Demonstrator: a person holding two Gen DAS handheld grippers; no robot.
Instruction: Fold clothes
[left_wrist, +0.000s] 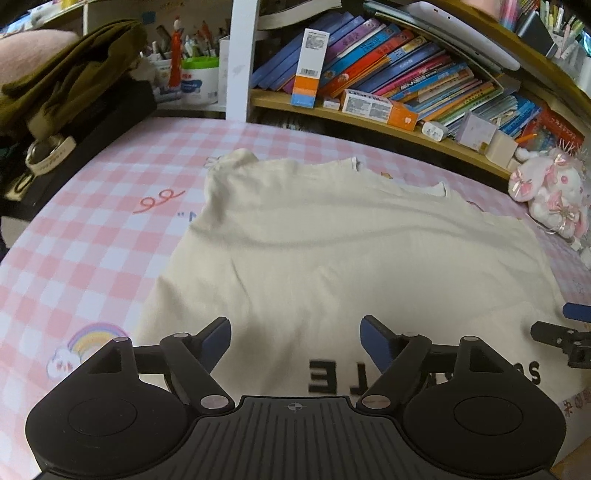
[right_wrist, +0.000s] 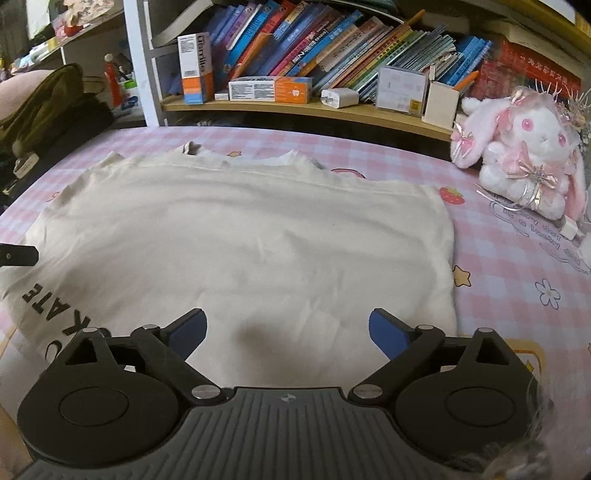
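A cream T-shirt (left_wrist: 332, 258) lies spread flat on the pink checked surface (left_wrist: 92, 240), collar toward the far shelf, black letters near its close hem. The same cream T-shirt (right_wrist: 240, 240) fills the middle of the right wrist view. My left gripper (left_wrist: 295, 338) hovers open over the near hem, nothing between its blue-padded fingers. My right gripper (right_wrist: 288, 332) is also open above the shirt's near right part. The right gripper's fingers (left_wrist: 561, 332) show at the right edge of the left wrist view. A dark fingertip (right_wrist: 18, 254) of the left gripper enters at the left edge of the right wrist view.
A wooden shelf (right_wrist: 295, 110) with books and boxes runs along the far side. A pink and white plush rabbit (right_wrist: 524, 155) sits at the far right of the surface. An olive garment and a dark bag (left_wrist: 66, 92) sit at the far left. A white post (left_wrist: 240, 55) stands behind.
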